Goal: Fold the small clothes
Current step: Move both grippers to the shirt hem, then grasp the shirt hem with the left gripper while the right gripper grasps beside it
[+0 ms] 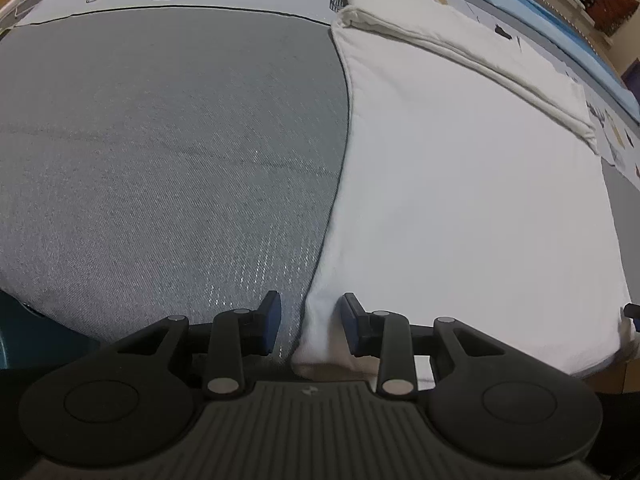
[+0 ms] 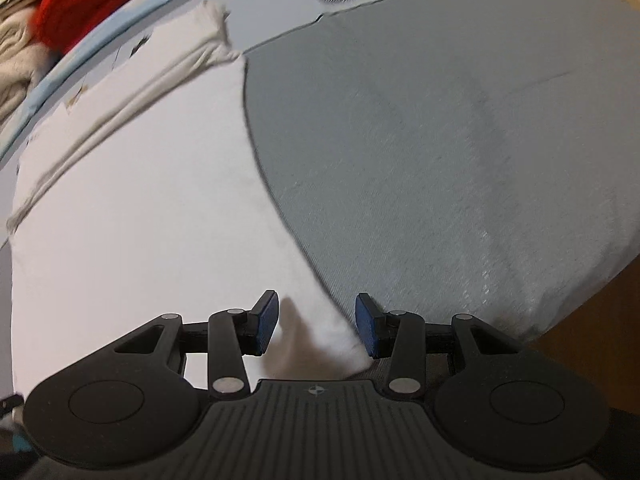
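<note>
Left gripper (image 1: 308, 322) and right gripper (image 2: 316, 322) alike, black linkage arms, silver pivot pins, blue ribbed pads on the jaws, ribbed grey base with small emblem

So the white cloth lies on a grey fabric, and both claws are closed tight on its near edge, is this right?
Not quite. The white cloth lies on the grey fabric, but the left claw and right claw stand open around its edge, as both wrist views show.
</note>
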Demonstrator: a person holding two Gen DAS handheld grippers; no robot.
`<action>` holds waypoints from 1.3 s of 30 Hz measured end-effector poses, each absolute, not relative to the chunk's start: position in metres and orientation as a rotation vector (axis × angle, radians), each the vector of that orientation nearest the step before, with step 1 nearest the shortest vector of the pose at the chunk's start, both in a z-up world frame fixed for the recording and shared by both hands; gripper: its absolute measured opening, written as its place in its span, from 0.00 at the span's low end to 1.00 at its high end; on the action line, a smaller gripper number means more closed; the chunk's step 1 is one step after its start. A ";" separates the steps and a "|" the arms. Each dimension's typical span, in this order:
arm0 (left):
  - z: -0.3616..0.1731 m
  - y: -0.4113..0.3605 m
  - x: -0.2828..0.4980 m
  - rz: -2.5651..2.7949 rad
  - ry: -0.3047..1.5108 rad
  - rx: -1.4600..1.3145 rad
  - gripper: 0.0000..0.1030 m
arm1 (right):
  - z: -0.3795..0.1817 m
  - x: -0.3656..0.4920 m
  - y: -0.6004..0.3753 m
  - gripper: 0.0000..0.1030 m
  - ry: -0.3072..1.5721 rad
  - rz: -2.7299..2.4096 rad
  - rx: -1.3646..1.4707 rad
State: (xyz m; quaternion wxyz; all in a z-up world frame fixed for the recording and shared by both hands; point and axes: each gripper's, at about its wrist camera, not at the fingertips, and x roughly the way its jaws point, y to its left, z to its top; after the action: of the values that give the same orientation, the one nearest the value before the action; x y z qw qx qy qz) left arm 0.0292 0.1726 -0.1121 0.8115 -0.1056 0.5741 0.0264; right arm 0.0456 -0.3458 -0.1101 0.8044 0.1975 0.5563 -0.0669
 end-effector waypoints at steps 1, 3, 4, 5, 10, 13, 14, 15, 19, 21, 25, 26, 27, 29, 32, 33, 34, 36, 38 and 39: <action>-0.111 0.172 0.029 0.054 1.227 -0.222 0.36 | -0.111 0.045 -0.343 0.43 1.206 -0.137 0.406; -0.112 0.171 0.028 0.048 1.229 -0.216 0.36 | -0.114 0.044 -0.338 0.43 1.230 -0.130 0.356; -0.112 0.170 0.027 0.045 1.228 -0.209 0.36 | -0.114 0.044 -0.335 0.43 1.233 -0.126 0.336; -0.112 0.168 0.026 0.041 1.228 -0.199 0.36 | -0.113 0.044 -0.333 0.43 1.235 -0.124 0.324; -0.113 0.167 0.026 0.032 1.227 -0.190 0.36 | -0.111 0.043 -0.331 0.43 1.246 -0.114 0.308; -0.112 0.163 0.025 0.025 1.223 -0.161 0.35 | -0.110 0.044 -0.329 0.43 1.246 -0.108 0.282; -0.113 0.161 0.026 0.020 1.220 -0.147 0.30 | -0.111 0.044 -0.329 0.43 1.245 -0.108 0.279; -0.113 0.158 0.026 0.007 1.215 -0.136 0.18 | -0.111 0.047 -0.329 0.43 1.244 -0.109 0.280; -0.110 0.154 0.024 -0.017 1.198 -0.118 0.06 | -0.112 0.046 -0.328 0.24 1.244 -0.117 0.267; -0.108 0.155 0.023 -0.018 1.185 -0.129 0.06 | -0.111 0.045 -0.326 0.09 1.242 -0.086 0.288; -0.107 0.163 0.022 -0.009 1.198 -0.192 0.09 | -0.110 0.045 -0.324 0.09 1.240 -0.067 0.286; -0.110 0.163 0.022 -0.011 1.212 -0.198 0.12 | -0.112 0.045 -0.326 0.10 1.250 -0.087 0.283; -0.113 0.162 0.022 -0.013 1.230 -0.196 0.13 | -0.113 0.045 -0.328 0.10 1.253 -0.095 0.292; -0.114 0.160 0.021 -0.015 1.230 -0.174 0.13 | -0.112 0.046 -0.328 0.14 1.254 -0.095 0.295; -0.115 0.159 0.022 -0.013 1.230 -0.173 0.13 | -0.112 0.047 -0.323 0.21 1.257 -0.103 0.265; -0.116 0.159 0.022 -0.014 1.229 -0.169 0.13 | -0.112 0.047 -0.322 0.22 1.257 -0.103 0.259; -0.116 0.158 0.023 -0.014 1.228 -0.162 0.13 | -0.112 0.048 -0.322 0.22 1.258 -0.103 0.253; -0.117 0.155 0.024 -0.019 1.223 -0.144 0.08 | -0.113 0.048 -0.322 0.22 1.258 -0.100 0.244; -0.116 0.151 0.023 -0.025 1.214 -0.129 0.07 | -0.113 0.047 -0.321 0.22 1.255 -0.090 0.233; -0.116 0.151 0.023 -0.025 1.213 -0.123 0.07 | -0.113 0.047 -0.320 0.21 1.256 -0.078 0.224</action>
State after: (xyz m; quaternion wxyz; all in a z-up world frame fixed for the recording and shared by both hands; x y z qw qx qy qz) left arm 0.0229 0.1507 -0.1160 0.8198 -0.0579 0.5696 -0.0119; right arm 0.0467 -0.3204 -0.1129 0.8026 0.1046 0.5862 -0.0366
